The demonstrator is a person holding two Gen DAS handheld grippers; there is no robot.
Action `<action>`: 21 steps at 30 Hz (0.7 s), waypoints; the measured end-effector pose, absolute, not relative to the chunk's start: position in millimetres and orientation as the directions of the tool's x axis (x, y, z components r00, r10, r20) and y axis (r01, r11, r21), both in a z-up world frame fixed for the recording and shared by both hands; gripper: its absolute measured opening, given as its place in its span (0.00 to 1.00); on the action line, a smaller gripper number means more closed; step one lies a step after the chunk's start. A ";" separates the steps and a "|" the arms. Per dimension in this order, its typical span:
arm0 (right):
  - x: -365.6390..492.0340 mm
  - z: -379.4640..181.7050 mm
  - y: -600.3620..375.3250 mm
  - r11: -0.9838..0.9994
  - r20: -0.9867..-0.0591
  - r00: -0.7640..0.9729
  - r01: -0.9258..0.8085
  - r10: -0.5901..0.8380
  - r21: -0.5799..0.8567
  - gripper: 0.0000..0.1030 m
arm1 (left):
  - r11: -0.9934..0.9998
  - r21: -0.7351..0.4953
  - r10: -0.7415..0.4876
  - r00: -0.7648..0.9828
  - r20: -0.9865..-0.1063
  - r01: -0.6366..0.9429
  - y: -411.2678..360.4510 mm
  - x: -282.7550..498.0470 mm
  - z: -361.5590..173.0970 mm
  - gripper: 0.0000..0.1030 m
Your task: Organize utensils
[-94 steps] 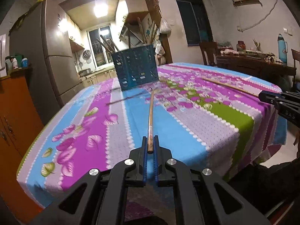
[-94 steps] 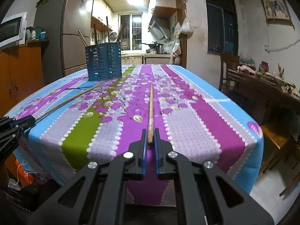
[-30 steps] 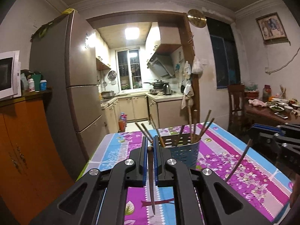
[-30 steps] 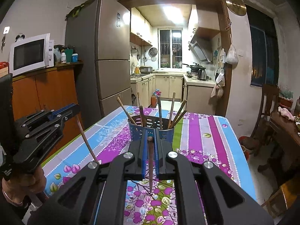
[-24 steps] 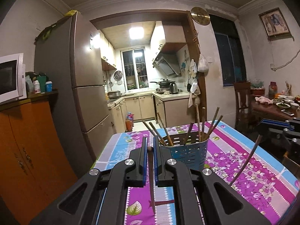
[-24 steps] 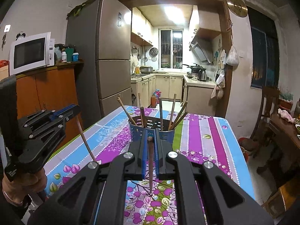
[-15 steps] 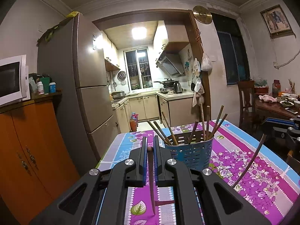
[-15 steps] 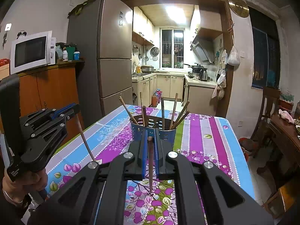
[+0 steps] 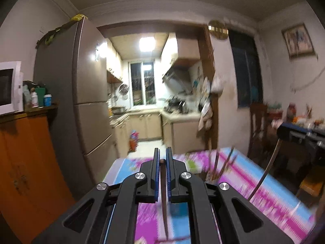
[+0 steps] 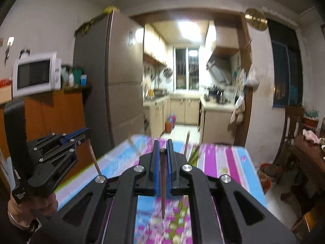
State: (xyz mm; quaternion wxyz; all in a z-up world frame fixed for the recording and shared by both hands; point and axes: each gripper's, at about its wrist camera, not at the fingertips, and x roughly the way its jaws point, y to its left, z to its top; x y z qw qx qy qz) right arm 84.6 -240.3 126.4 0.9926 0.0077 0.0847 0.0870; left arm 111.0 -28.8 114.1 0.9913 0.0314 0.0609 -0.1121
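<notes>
My left gripper (image 9: 161, 158) is shut on the top end of a brown chopstick (image 9: 164, 199) that hangs down over the flowered tablecloth (image 9: 254, 179). My right gripper (image 10: 162, 150) is shut on a second chopstick (image 10: 162, 185), which also points down. Each view shows the other gripper off to the side: the right gripper (image 9: 282, 132) with its chopstick (image 9: 264, 177), and the left gripper (image 10: 86, 133) with its chopstick (image 10: 94, 160). Only tips of the chopsticks standing in the holder (image 9: 217, 162) (image 10: 187, 143) show. The holder itself is hidden behind the jaws.
A tall fridge (image 9: 85, 101) stands left of the table. Beside it is an orange cabinet (image 9: 26, 162) with a microwave (image 10: 36, 74) on top. A wooden chair (image 10: 292, 126) and a cluttered side table (image 10: 310, 150) stand at the right. The kitchen doorway lies beyond.
Both grippers have risen with their chopsticks still gripped. The blue holder has dropped in both views and is now hidden behind the jaws. The pictures are blurred by the motion.
</notes>
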 end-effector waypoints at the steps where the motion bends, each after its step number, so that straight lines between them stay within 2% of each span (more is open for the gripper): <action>1: 87.7 134.2 -242.3 0.985 -0.146 0.974 -0.169 0.172 0.035 0.05 | 0.969 0.024 -0.242 0.965 -0.103 0.246 -28.2 119.4 129.4 0.07; 7: 124.0 174.0 -251.4 0.990 -0.018 0.990 -0.137 0.137 0.034 0.05 | 0.956 -0.066 -0.286 0.958 -0.005 0.285 -36.3 171.0 181.0 0.07; 11: 154.8 176.4 -260.8 0.991 0.016 0.993 -0.120 0.119 0.059 0.05 | 0.958 -0.086 -0.273 0.961 0.032 0.275 -47.4 203.6 186.1 0.07; 18: 206.4 142.8 -271.5 0.987 -0.020 0.994 -0.108 0.111 0.120 0.05 | 0.954 -0.105 -0.282 0.960 0.001 0.280 -62.5 254.8 140.2 0.07; 21: 229.4 116.1 -270.7 0.986 -0.080 0.990 -0.107 0.117 0.124 0.05 | 0.956 -0.107 -0.280 0.957 -0.069 0.272 -67.1 278.2 109.8 0.07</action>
